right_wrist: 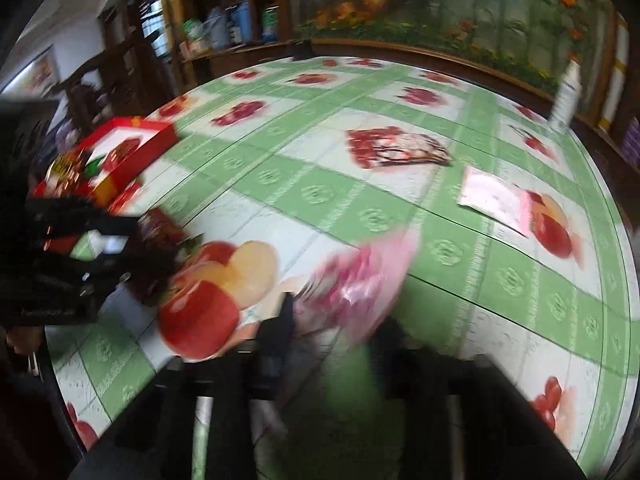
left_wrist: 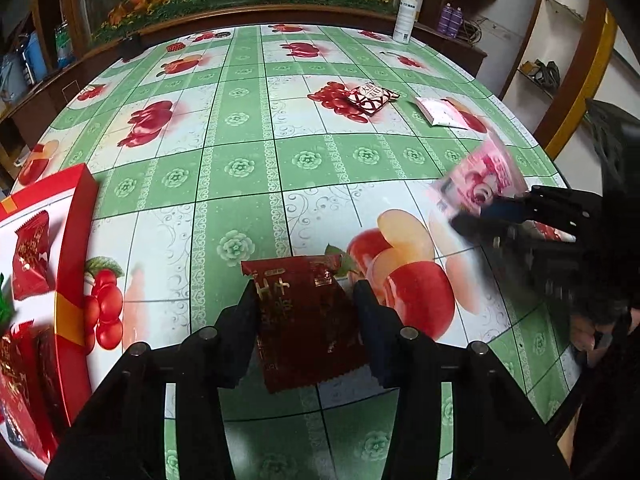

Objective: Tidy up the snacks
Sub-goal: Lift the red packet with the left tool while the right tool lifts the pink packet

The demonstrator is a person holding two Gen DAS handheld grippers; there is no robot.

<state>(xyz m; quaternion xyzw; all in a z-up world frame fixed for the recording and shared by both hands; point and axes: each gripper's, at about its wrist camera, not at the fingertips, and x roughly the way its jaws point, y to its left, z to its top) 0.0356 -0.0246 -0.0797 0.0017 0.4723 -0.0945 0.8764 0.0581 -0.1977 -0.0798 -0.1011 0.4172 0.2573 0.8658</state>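
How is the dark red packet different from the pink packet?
The dark red packet sits between the left gripper fingers; the pink packet is pinched by the right gripper. Red looks sharp, pink blurred. Both are small snack packets above the table.

You can't read much: gold characters on the dark red packet near you, white characters on the far patterned packet, both illegible; bottle label too small.

Even, soft indoor light, no hard shadows. Left wrist view sharp except the motion-smeared pink packet. Right wrist view blurred throughout. Fisheye bends worktop edges; dark vignette at corners.
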